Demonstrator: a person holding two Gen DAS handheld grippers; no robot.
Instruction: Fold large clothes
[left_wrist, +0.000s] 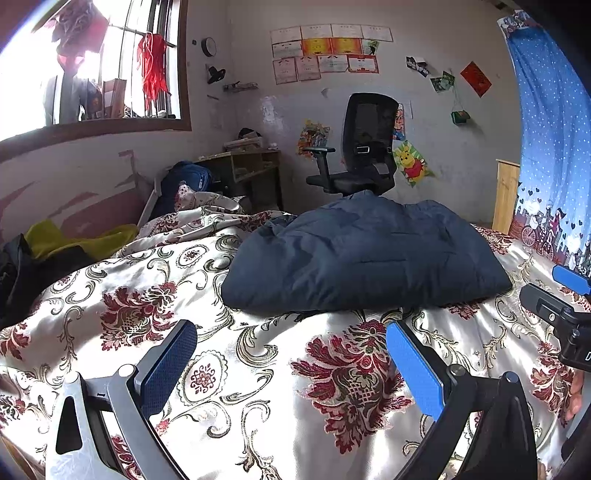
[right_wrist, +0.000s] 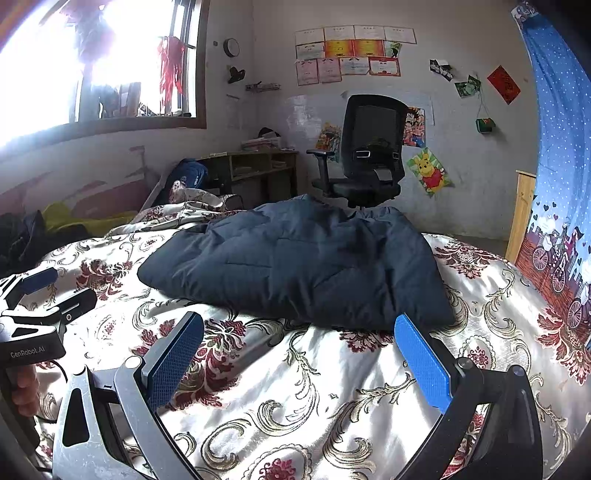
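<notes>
A dark navy padded jacket lies folded into a thick bundle on the floral bedspread; it also shows in the right wrist view. My left gripper is open and empty, held above the bedspread a little short of the jacket's near edge. My right gripper is open and empty, also just short of the jacket. The right gripper shows at the right edge of the left wrist view. The left gripper shows at the left edge of the right wrist view.
A black office chair stands beyond the bed's far end. A wooden desk and a blue bag are at the back left. Dark and yellow clothes lie at the bed's left. A blue curtain hangs at the right.
</notes>
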